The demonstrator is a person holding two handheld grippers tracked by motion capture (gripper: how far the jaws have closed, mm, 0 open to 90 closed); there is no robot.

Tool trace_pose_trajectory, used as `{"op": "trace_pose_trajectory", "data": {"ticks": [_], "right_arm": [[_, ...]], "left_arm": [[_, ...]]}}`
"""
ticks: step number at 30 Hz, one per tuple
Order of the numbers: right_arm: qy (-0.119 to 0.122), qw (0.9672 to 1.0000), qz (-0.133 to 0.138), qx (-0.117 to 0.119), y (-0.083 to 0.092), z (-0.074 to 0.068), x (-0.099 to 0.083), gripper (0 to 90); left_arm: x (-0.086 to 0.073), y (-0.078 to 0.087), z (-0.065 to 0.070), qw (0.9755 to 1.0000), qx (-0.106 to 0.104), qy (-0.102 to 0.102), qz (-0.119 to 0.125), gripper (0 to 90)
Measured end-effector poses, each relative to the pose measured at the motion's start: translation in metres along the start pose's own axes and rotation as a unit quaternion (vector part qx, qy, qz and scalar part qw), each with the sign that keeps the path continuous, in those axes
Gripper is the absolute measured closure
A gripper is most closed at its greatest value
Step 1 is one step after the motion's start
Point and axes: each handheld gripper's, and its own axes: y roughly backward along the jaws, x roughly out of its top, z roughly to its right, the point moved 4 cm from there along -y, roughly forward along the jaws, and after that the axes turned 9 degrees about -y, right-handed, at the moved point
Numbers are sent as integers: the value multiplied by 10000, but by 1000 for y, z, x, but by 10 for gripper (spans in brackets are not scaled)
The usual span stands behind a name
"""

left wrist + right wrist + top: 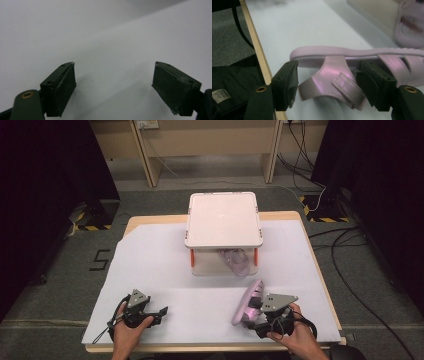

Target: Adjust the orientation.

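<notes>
Pink strapped sandal (248,301) on its side near the front right corner of the white-covered table (165,270).

Right gripper (327,82) jaws apart, straddling the sandal's ankle strap, pads not pressing. Left gripper (113,87) wide apart over bare sheet by the front left edge. Lidded translucent plastic box (223,220) at the rear edge, second pink sandal (235,261) inside.

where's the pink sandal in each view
High view: sandal on its side, lower right, by the right gripper.
Right gripper view: sandal across the centre, strap between the jaws.
Left gripper view: not there.
Shared landmark: white sheet.
</notes>
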Motion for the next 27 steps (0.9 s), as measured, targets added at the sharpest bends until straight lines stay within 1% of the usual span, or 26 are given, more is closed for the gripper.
{"op": "trace_pose_trajectory", "data": {"ticks": [1,2,3,4,5,6,7,9,10,11,14,16,18,19,20,22,23,24,25,27], "right_arm": [[108,9999,-8,-64,-3,-1,4,375],[108,9999,-8,-64,-3,-1,4,375],[68,10000,-10,-8,-12,0,7,390],[68,10000,-10,-8,-12,0,7,390],[87,10000,31,24,-17,0,8,406],[147,9998,91,53,-22,0,11,410],[241,9995,149,100,-30,-4,17,421],[386,9991,173,82,-38,-8,25,425],[386,9991,173,82,-38,-8,25,425],[552,9984,133,-5,-42,-11,31,425],[611,9980,132,-39,-46,-13,36,422],[582,9982,166,-50,-48,-13,38,413],[499,9984,252,-3,-50,-14,39,383],[401,9985,379,62,-50,-14,39,356],[401,9985,379,62,-50,-14,39,356],[335,9981,512,96,-50,-14,39,308],[238,9974,653,182,-50,-12,39,294],[238,9974,653,182,-50,-12,39,294],[145,9966,769,255,-48,-12,39,293],[173,9969,734,246,-48,-12,39,294]], "left_arm": [[0,-1,0,10000,4,-10,-22,180],[0,-1,0,10000,4,-10,-22,181],[0,-1,1,10000,-2,-9,-25,181],[0,-1,1,10000,-1,-14,-22,181],[0,0,1,10000,2,-29,-27,181],[0,0,1,10000,5,-30,-27,181],[0,-1,0,10000,17,-6,-27,180],[-1,-1,0,10000,15,-2,-37,181],[-1,-1,0,10000,11,7,-35,181],[-1,-1,1,10000,-5,-10,-32,181],[0,-1,0,10000,5,-10,-26,181],[-1,-1,0,10000,-2,-4,-24,181],[-1,-1,0,10000,-2,-12,-26,181],[0,-1,0,10000,2,-9,-24,181],[0,-1,0,10000,-2,-9,-22,181],[-1,-1,1,10000,-18,-15,-36,181],[-1,-1,1,10000,-13,-6,-28,181],[-1,-1,1,10000,-13,-6,-28,181],[-1,-1,0,10000,-9,-3,-27,181],[-1,-1,1,10000,-14,-6,-27,180]]}}
